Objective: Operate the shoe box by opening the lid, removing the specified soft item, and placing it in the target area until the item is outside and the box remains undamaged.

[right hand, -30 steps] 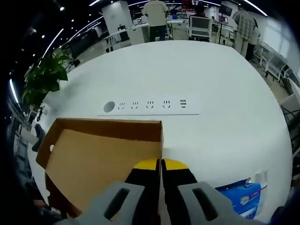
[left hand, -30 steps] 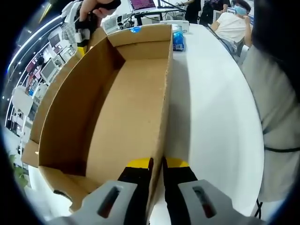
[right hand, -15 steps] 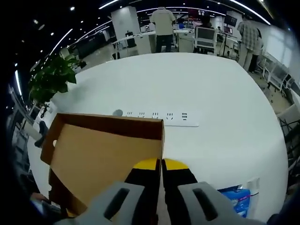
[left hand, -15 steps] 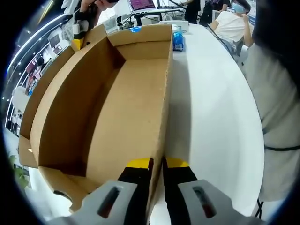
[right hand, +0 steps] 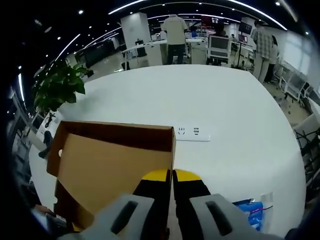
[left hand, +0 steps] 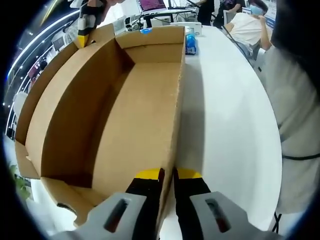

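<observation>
Two grippers pinch the open shoe box's cardboard

Both sets of fingers are pressed nearly together on cardboard. In the left gripper view, the left gripper (left hand: 167,176) clamps the near end of the shoe box's (left hand: 135,110) long side wall, and the bare brown interior stretches away on the white table (left hand: 225,115). At the far corner the right gripper (left hand: 86,25) grips the raised lid (left hand: 50,95). A blue packet (left hand: 190,44) lies just beyond the box, and a person in white (left hand: 295,125) stands beside the table. In the right gripper view, the fingers (right hand: 155,187) nip the lid's edge; a white power strip (right hand: 192,134) peeks over it, a potted plant (right hand: 57,90) stands at the table's edge, and the blue packet sits near the jaws.
</observation>
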`<control>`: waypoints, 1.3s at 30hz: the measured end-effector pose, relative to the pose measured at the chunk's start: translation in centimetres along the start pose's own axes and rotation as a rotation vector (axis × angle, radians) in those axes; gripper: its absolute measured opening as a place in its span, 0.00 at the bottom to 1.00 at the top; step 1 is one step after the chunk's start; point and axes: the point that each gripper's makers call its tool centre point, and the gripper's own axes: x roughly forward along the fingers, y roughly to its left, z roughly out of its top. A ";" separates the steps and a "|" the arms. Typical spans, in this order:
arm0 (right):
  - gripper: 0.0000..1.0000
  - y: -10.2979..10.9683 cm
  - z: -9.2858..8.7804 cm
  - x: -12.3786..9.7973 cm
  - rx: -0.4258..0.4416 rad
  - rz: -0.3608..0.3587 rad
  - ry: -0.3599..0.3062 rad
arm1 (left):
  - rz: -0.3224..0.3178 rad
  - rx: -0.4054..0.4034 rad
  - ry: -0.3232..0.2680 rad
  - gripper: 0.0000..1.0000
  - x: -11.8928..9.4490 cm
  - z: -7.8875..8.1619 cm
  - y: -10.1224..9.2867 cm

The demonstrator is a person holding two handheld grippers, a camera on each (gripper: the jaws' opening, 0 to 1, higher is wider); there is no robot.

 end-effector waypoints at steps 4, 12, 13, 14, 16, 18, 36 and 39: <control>0.00 0.1 0.1 -0.3 0.001 0.003 -0.013 | 0.003 0.002 -0.001 0.08 0.0 0.0 0.0; 0.00 0.3 0.4 -1.1 0.020 -0.004 -0.037 | 0.004 0.002 -0.001 0.08 0.0 0.0 0.0; 0.00 0.3 0.4 -1.2 0.022 -0.007 -0.037 | 0.004 0.002 -0.001 0.08 0.0 0.0 0.0; 0.00 0.4 0.5 -1.4 0.021 -0.011 -0.037 | 0.003 0.002 -0.001 0.08 0.0 0.0 0.0; 0.00 0.5 0.6 -1.7 0.009 -0.015 -0.040 | 0.002 0.000 -0.001 0.08 0.0 0.0 0.0; 0.00 0.5 0.7 -2.1 0.002 -0.014 -0.043 | 0.002 -0.003 0.000 0.08 0.0 0.0 0.0; 0.00 1.0 0.9 -5.2 -0.017 0.008 -0.123 | -0.005 -0.005 0.003 0.08 0.0 0.0 0.0; 0.00 1.1 0.9 -5.5 -0.018 0.009 -0.135 | -0.004 -0.002 0.001 0.08 0.0 -0.1 0.0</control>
